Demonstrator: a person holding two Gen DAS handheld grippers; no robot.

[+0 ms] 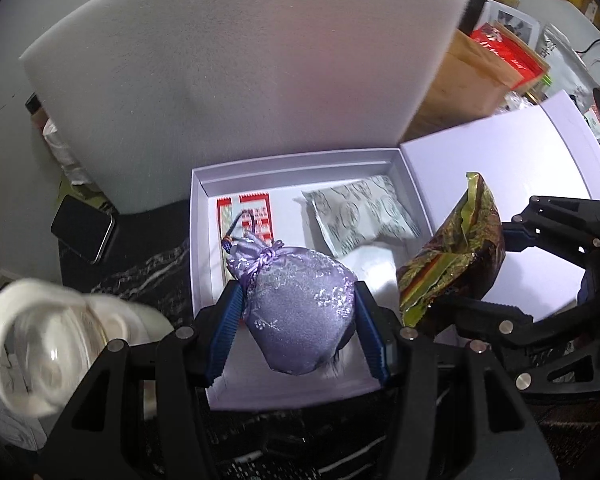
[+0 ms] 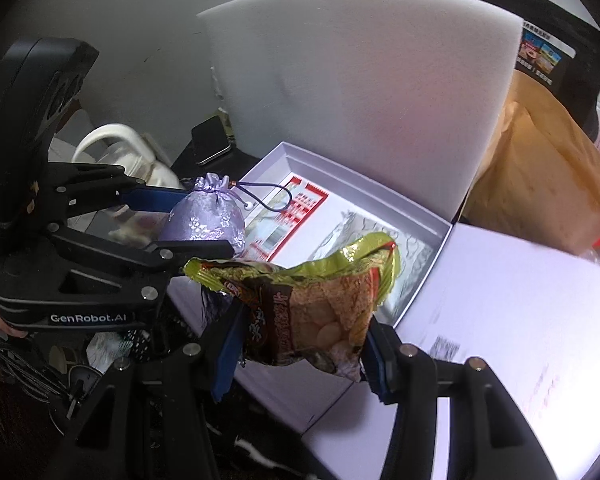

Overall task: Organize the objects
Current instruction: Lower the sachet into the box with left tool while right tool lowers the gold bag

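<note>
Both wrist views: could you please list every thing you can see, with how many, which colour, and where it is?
Pouch: one, lilac satin, between the left gripper's pads, above the box.
Snack packet: one, green and brown, between the right gripper's pads, above the box's near edge.
Box: one, white, open, lid flat to its right.
Red-and-white sachets: two, inside the box, left.
Grey-patterned packet: one, inside the box, right.
Foam sheet: one, white, upright behind the box.
Phone: one, black, left of the box.
Mug: one, white, far left.
Brown paper bag: one, right of the foam.
Left gripper: black, blue pads.
Right gripper: black, blue pads.
</note>
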